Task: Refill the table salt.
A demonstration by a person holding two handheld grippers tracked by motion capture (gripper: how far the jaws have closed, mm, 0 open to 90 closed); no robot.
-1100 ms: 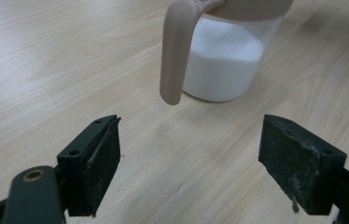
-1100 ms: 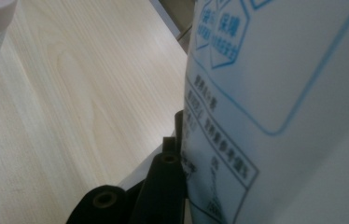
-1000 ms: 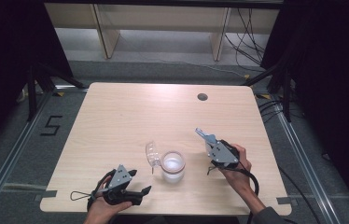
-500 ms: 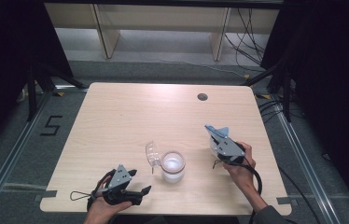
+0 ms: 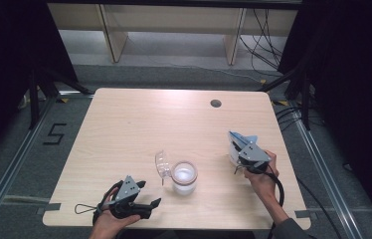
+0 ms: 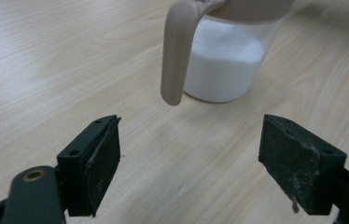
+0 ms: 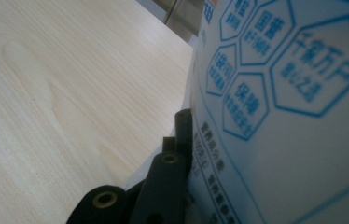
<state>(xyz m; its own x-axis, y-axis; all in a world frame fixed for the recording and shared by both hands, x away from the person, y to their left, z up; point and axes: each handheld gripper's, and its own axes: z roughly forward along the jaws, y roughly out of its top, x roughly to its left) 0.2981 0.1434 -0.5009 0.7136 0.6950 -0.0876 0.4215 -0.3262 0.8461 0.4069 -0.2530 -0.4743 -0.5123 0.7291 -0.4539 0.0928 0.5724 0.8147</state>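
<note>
currently the right gripper (image 5: 237, 149) has its fingers pinching a white bag with blue print (image 7: 284, 116), held upright at the right side of the counter (image 5: 139, 119) – well apart from the jar (image 5: 184, 177). the right gripper view has one black finger pressed flat against the bag's printed face; the other finger is hidden behind the bag. keeping the bag upright and off to the side probably keeps its contents in while it is away from the jar

the jar stands near the middle of the front half of the counter, part filled with white powder (image 6: 224, 70); a beige handle (image 6: 175, 51) hangs down its near side. a clear lid (image 5: 162, 163) stands open at its left rim, leaving the mouth exposed

left gripper (image 5: 146, 195) rests low near the front edge, fingers (image 6: 93, 163) spread wide and empty – aimed at the jar, handle roughly between them but farther off. judgement: it is set to steady the jar once needed; not touching yet

risk: an open jar of fine powder is easily tipped by a careless nudge
</note>
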